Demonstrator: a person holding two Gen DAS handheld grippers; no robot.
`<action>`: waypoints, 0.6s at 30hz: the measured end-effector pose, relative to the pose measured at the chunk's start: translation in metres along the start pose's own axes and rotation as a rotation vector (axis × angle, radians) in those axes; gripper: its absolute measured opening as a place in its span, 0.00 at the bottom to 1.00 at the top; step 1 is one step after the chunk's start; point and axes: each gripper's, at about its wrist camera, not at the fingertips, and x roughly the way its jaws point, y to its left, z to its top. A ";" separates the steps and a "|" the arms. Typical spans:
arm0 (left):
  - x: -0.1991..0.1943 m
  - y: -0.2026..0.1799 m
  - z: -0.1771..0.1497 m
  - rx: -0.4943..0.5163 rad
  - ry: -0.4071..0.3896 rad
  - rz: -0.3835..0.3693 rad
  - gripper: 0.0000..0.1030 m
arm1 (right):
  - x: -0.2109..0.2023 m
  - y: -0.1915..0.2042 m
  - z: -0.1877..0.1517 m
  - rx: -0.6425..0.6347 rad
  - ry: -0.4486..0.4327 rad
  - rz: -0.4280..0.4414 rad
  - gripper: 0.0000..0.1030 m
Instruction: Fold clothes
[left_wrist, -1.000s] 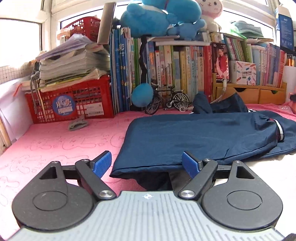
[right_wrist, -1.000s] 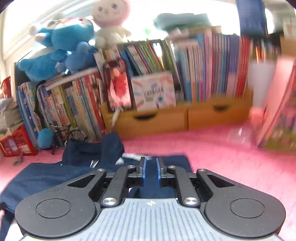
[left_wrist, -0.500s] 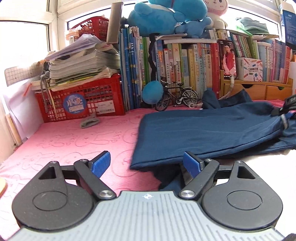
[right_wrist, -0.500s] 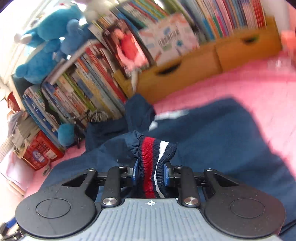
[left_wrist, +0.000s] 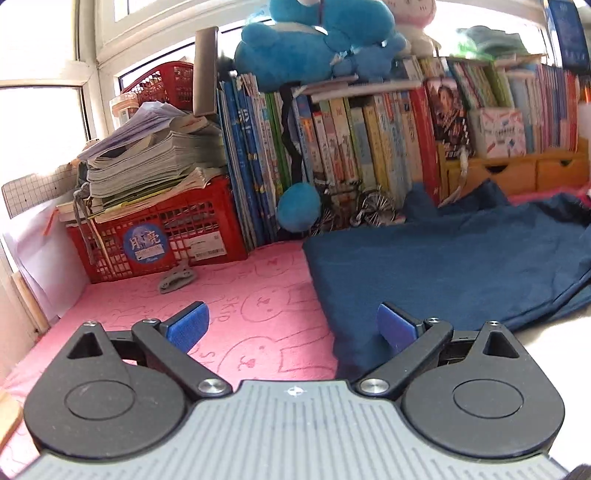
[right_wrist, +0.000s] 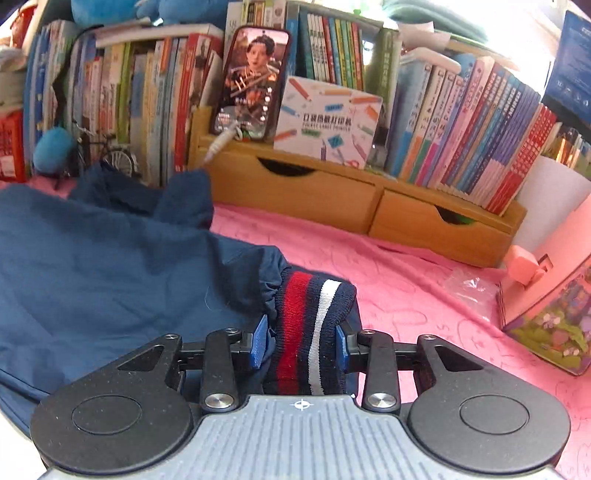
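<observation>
1. The navy jacket (left_wrist: 443, 273) lies spread on the pink blanket (left_wrist: 236, 295), filling the 3 o'clock half of the left view; a second ago it sat squarely ahead of the left gripper (left_wrist: 291, 325), so that gripper has slid toward 9 o'clock, off the cloth.
2. The sleeve's striped cuff (right_wrist: 314, 325) sits between the pads of the right gripper (right_wrist: 300, 341), which look to have widened since half a second ago. Judged from that, the sleeve fold is being laid down and let go, though contact may remain.
3. The left gripper stands wide open, holding nothing, its right finger (left_wrist: 395, 325) over the jacket's edge.
</observation>
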 end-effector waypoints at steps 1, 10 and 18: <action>0.005 -0.002 -0.003 0.023 0.018 0.027 0.96 | -0.002 -0.002 -0.001 0.020 -0.003 0.014 0.34; 0.002 0.016 0.001 -0.070 0.010 0.085 0.91 | -0.021 -0.018 -0.004 0.200 0.011 0.197 0.32; 0.019 -0.052 0.029 0.105 -0.066 -0.011 0.94 | -0.024 -0.013 -0.003 0.102 -0.002 0.098 0.32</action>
